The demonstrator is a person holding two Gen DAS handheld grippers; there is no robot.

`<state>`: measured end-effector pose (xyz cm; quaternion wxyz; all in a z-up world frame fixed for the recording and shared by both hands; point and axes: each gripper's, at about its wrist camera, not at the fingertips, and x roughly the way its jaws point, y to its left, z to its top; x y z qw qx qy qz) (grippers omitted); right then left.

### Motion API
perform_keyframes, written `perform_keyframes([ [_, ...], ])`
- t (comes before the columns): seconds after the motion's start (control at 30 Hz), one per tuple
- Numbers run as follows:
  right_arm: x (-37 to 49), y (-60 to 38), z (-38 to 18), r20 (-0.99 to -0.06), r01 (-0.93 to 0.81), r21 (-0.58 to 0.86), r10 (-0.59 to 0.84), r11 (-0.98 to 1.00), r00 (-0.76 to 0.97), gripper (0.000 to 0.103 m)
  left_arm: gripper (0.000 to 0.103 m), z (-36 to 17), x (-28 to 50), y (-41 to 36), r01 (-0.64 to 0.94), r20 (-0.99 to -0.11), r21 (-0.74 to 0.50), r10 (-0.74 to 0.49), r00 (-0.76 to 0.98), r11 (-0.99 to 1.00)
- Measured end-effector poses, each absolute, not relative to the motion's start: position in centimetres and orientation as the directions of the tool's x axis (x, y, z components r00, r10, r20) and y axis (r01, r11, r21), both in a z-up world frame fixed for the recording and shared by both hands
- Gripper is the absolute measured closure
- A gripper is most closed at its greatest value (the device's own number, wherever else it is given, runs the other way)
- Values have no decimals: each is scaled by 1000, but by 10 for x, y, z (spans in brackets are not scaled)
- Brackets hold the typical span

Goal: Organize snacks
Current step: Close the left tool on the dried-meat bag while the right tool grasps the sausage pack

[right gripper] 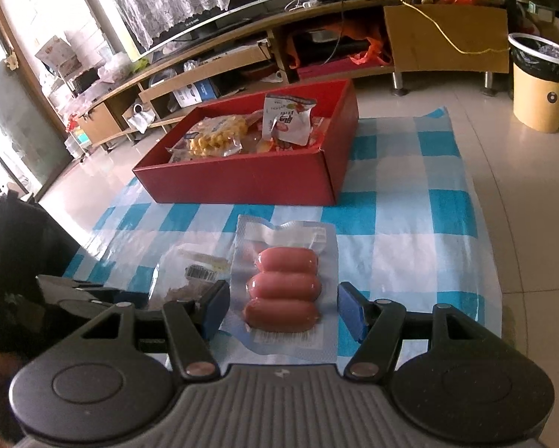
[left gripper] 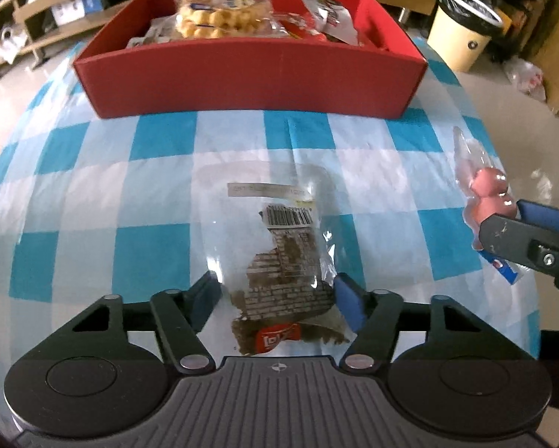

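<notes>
While both grippers straddle their packs on the cloth, jaws apart, the left gripper around the jerky pack and the right gripper around the sausages, apparently unlifted, next comes closing and carrying to the box.

My right tool hangs spread wide around a vacuum-sealed sausage pack on the checkered cloth, red box beyond.

box sat behind on cloth | sausages lay before box | jerky lay left of sausages
</notes>
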<state>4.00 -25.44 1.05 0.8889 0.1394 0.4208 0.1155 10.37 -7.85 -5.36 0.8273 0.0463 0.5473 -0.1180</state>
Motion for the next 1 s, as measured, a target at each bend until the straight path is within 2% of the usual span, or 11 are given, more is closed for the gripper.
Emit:
perform_keyframes([
  [0.13, 40, -254, 12, -710, -90, 346, 324, 934, 625, 41, 46, -44, 103, -69, 227, -908, -91, -175, 380, 970],
  [0.23, 41, -252, 11, -714, -91, 341, 321, 936, 622, 41, 48, -40, 104, -63, 223, -903, -123, -202, 378, 967],
  [0.27, 41, -252, 10, -716, -90, 341, 321, 936, 620, 41, 46, -42, 105, -63, 230, -906, -135, -214, 366, 964],
  [0.3, 42, -252, 10, -717, -90, 341, 321, 936, 619, 41, 34, -44, 106, -63, 223, -908, -143, -218, 359, 964],
  [0.33, 42, -252, 9, -717, -90, 341, 321, 936, 619, 41, 15, -46, 106, -63, 211, -911, -149, -217, 351, 966],
  [0.37, 42, -252, 10, -716, -89, 342, 321, 935, 620, 41, 10, -48, 105, -64, 210, -913, -148, -215, 347, 967],
  [0.6, 41, -254, 12, -706, -98, 361, 341, 927, 621, 41, 1, -72, 86, -98, 267, -929, 35, -67, 364, 963],
  [0.67, 39, -255, 14, -702, -106, 368, 350, 924, 620, 41, 4, -73, 78, -107, 277, -912, 77, -44, 408, 958],
  [0.73, 37, -256, 16, -696, -111, 372, 355, 922, 624, 41, 19, -68, 76, -106, 265, -911, 48, -66, 406, 963],
  [0.8, 36, -259, 17, -690, -111, 380, 361, 918, 627, 41, 26, -63, 75, -101, 253, -909, 34, -76, 410, 967],
  [1.0, 32, -261, 20, -675, -123, 391, 375, 912, 635, 41, 40, -49, 74, -86, 210, -907, -39, -123, 402, 977],
])
